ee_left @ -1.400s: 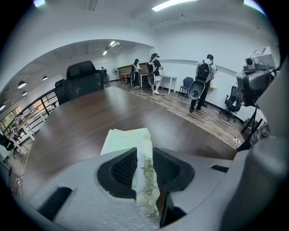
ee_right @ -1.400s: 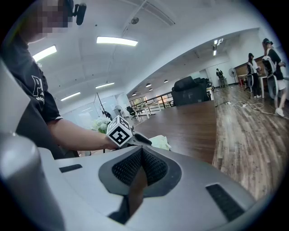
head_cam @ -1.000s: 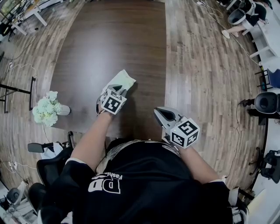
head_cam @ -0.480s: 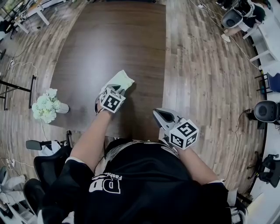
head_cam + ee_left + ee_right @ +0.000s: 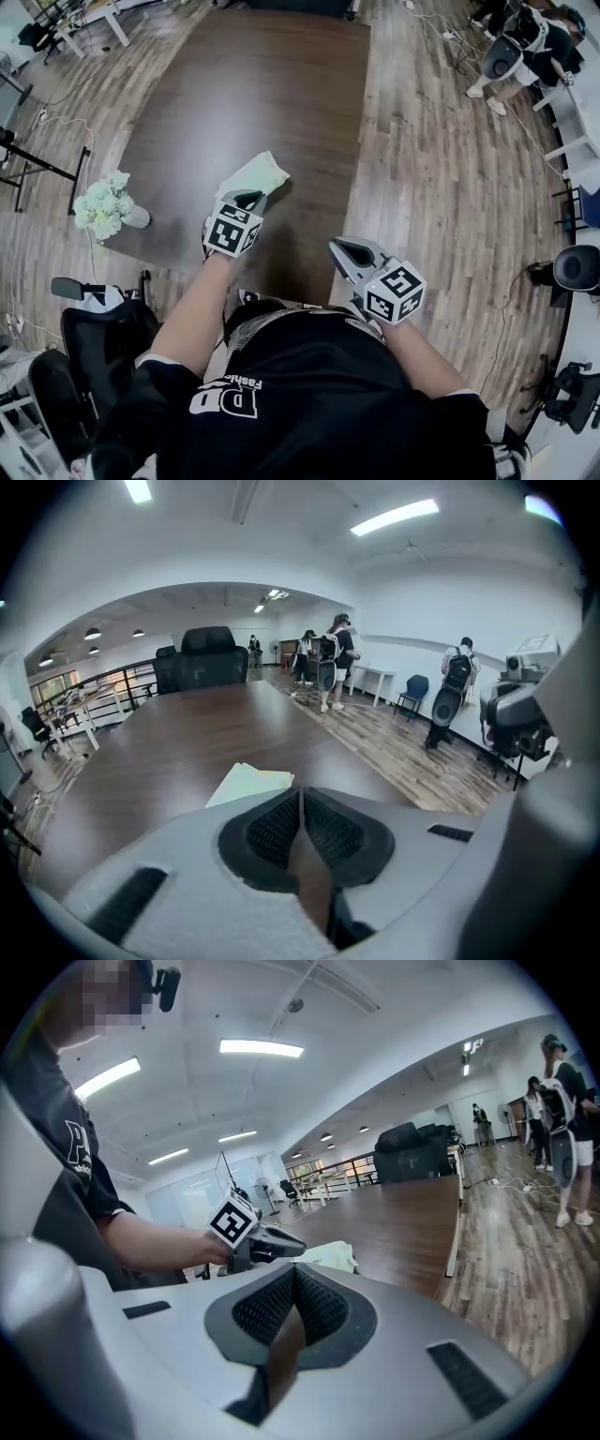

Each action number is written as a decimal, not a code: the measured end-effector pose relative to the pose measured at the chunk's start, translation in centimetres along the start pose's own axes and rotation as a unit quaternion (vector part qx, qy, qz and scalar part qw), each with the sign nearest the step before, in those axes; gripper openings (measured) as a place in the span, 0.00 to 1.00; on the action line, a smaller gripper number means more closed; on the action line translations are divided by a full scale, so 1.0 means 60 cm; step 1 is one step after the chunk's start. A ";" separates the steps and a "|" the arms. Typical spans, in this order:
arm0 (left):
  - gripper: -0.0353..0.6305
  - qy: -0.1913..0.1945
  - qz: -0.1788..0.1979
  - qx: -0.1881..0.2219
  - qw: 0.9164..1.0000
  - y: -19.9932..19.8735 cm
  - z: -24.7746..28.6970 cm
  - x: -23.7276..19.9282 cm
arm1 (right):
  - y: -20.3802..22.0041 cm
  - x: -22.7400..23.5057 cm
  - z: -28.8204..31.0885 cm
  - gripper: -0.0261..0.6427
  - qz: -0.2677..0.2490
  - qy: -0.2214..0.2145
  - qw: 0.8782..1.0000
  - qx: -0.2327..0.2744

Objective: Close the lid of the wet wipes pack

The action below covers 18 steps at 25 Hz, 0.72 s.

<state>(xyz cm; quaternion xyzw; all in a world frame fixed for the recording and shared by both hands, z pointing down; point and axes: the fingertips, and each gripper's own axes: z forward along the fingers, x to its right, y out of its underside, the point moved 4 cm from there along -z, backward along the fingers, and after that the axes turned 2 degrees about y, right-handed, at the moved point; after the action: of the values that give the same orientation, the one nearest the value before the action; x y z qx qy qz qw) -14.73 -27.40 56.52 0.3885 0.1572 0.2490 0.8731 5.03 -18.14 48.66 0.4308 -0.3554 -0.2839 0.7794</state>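
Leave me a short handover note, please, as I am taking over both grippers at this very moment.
Left gripper: jaws closing, nearly together, nothing between them. It is just short of the wet wipes pack and not touching it.
Right gripper: shut and empty, by the near right edge of the table, away from the pack.
Pack: lies flat on the table, right ahead of the left gripper.
Done: the lid looks down, but no view shows it sharply enough to be sure.
Left: check the lid up close and press it down if it is not sealed.
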 end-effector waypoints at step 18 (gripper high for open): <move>0.08 -0.035 -0.109 0.118 0.986 0.040 -0.224 0.139 | 0.000 -0.054 -0.021 0.04 -0.054 -0.094 0.994 -0.001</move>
<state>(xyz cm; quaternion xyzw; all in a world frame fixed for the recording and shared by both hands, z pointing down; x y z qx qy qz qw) -14.87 -13.33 48.95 0.4779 0.1964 0.1178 0.8480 4.13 -15.15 47.19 0.4203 -0.4032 -0.3648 0.7264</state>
